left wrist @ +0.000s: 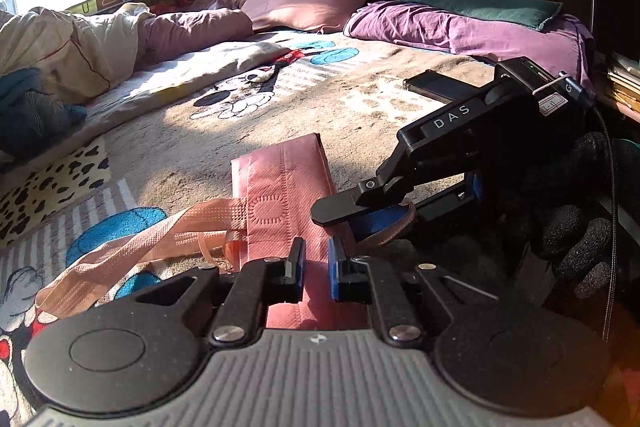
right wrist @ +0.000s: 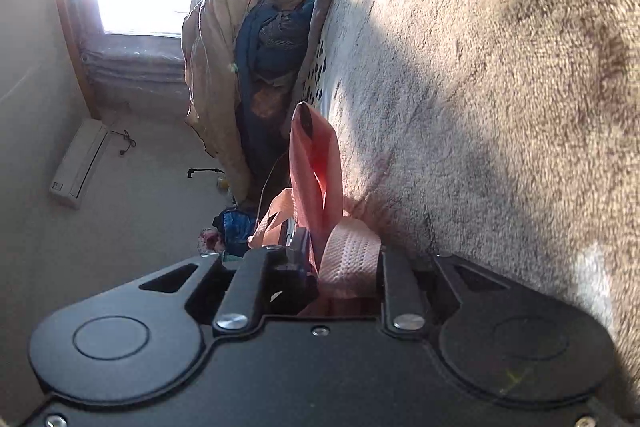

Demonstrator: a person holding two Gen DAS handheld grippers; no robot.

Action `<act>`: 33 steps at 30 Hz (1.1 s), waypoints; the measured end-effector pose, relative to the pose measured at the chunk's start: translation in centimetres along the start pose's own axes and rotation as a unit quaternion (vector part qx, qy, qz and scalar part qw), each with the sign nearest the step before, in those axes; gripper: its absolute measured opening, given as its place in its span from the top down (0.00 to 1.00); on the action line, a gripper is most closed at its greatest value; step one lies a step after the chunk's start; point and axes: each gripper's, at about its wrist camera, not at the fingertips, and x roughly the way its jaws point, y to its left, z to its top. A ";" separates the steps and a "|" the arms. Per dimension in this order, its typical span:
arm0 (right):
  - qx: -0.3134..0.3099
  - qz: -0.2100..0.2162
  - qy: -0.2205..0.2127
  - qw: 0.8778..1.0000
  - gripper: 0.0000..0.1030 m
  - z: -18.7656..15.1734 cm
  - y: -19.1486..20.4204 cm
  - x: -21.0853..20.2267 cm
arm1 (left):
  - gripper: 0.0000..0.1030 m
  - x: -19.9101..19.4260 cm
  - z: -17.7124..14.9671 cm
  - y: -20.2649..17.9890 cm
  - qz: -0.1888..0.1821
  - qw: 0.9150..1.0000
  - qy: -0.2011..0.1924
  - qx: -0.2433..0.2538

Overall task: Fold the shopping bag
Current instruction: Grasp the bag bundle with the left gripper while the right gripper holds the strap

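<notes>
Two grippers: both sit low over the bed, close together at the near end of the bag.
Left gripper (left wrist: pixel 317 269): released; its blue-padded fingers stand apart with a strip of pink fabric showing in the gap between them, and I cannot tell whether they touch it.
Shopping bag (left wrist: pixel 284 187): a pink non-woven bag folded into a narrow strip, lying flat on the blanket directly ahead of the left gripper; its long axis runs away from that gripper toward the pillows, tilted slightly left.
Hidden part of bag: the near end is cut off under the left gripper's body.
Handles (left wrist: pixel 152 243): peach straps spill out to the left of the left gripper, looped loosely on the blanket.
Right gripper (left wrist: pixel 360 215): comes in from the right, clenched on a handle strap (right wrist: pixel 348 259); in its own view the strap bunches between the fingers and a loop stands up just ahead.
Gloved hand (left wrist: pixel 580 227): black, behind the right gripper, partly cut off.
Blanket (left wrist: pixel 360 99): a cartoon-print cover beyond the bag.
Pillows (left wrist: pixel 472 27): purple and pink, farthest off at the headboard.
</notes>
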 end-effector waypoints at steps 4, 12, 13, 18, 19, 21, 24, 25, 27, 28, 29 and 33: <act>-0.021 -0.009 -0.004 1.000 0.79 -0.3 0.2 -0.2 | 0.91 -0.1 0.2 -1.1 0.017 1.000 0.009 0.010; -0.032 -0.029 -0.011 0.999 0.80 -0.6 1.2 0.5 | 0.90 -0.1 0.7 -2.7 0.036 0.998 0.031 0.048; -0.030 -0.030 -0.012 0.999 0.80 -0.6 1.3 0.6 | 0.85 0.0 0.7 -3.0 0.034 0.998 0.034 0.050; -0.022 -0.032 -0.014 0.999 0.80 -0.5 1.0 0.7 | 0.00 1.0 -0.6 -4.8 0.038 0.997 0.040 0.059; -0.022 -0.034 -0.014 0.999 0.80 -0.5 0.9 0.7 | 0.00 0.5 -0.9 -5.2 0.052 0.997 0.022 0.062; -0.020 -0.033 -0.015 0.999 0.80 -0.5 0.7 0.7 | 0.00 0.1 -0.8 -5.3 0.047 0.997 0.022 0.061; -0.018 -0.032 -0.014 0.999 0.80 -0.2 0.8 0.9 | 0.15 0.4 -0.6 -5.9 0.076 0.990 0.047 0.107; -0.018 -0.032 -0.013 0.999 0.80 -0.1 0.9 1.0 | 0.34 0.6 -0.6 -6.2 0.091 0.987 0.056 0.124; -0.016 -0.032 -0.013 0.999 0.80 0.1 1.5 1.8 | 0.44 1.1 -0.6 -6.7 0.128 0.975 0.073 0.167; -0.015 -0.032 -0.013 0.999 0.80 0.1 1.8 2.2 | 0.44 1.2 -0.6 -6.8 0.129 0.973 0.076 0.177; -0.012 -0.030 -0.013 0.999 0.80 0.2 1.7 2.1 | 0.44 1.5 -0.5 -7.1 0.132 0.969 0.083 0.191; -0.011 -0.030 -0.011 0.999 0.80 0.2 1.7 2.1 | 0.49 3.4 -1.5 -8.9 0.157 0.937 0.114 0.290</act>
